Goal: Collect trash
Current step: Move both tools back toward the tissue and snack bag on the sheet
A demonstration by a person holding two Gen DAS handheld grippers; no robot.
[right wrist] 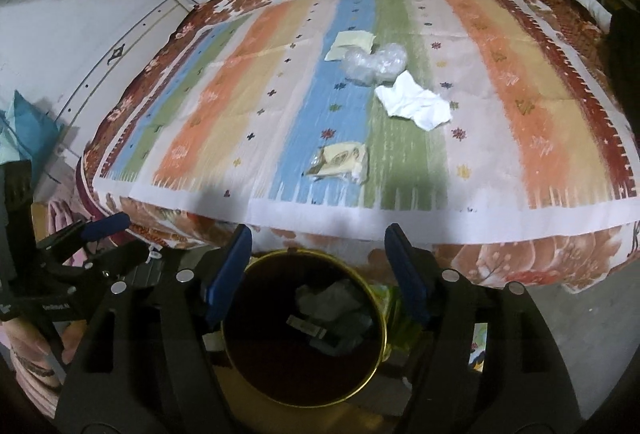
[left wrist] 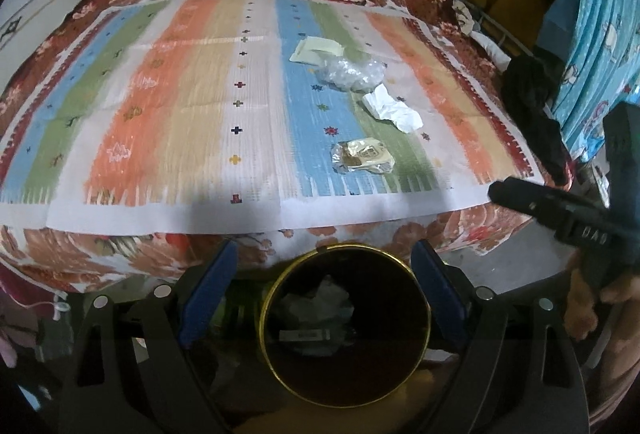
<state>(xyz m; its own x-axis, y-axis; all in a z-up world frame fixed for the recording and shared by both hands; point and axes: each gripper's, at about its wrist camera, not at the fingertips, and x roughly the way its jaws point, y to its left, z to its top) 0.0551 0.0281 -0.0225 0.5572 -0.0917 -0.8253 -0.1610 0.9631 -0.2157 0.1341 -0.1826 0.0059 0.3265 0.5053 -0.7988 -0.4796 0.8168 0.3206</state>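
Four pieces of trash lie on the bed (left wrist: 160, 106), on its striped cloth (right wrist: 500, 138), clustered toward the middle. Below the bed's near edge stands the bin (left wrist: 266, 314), a dark round pail with a gold rim, already holding some crumpled scraps. On the cloth, from biggest down: the white crumpled paper (right wrist: 414, 104), the clear plastic wad (right wrist: 374, 64) just beyond it, the printed wrapper (right wrist: 340, 162) nearest the edge, and the pale flat packet (right wrist: 350, 44) farthest back, touching the wad. Both tools hover over the bin. The left gripper (left wrist: 324, 286) has its fingers spread wide with nothing between them; the right gripper (right wrist: 318, 270) is likewise released and empty. This looks like the gap between a drop and the next pick. The next move likely calls for reaching out over the bed's edge to the printed wrapper, the closest piece, and pinching it low against the soft cloth.
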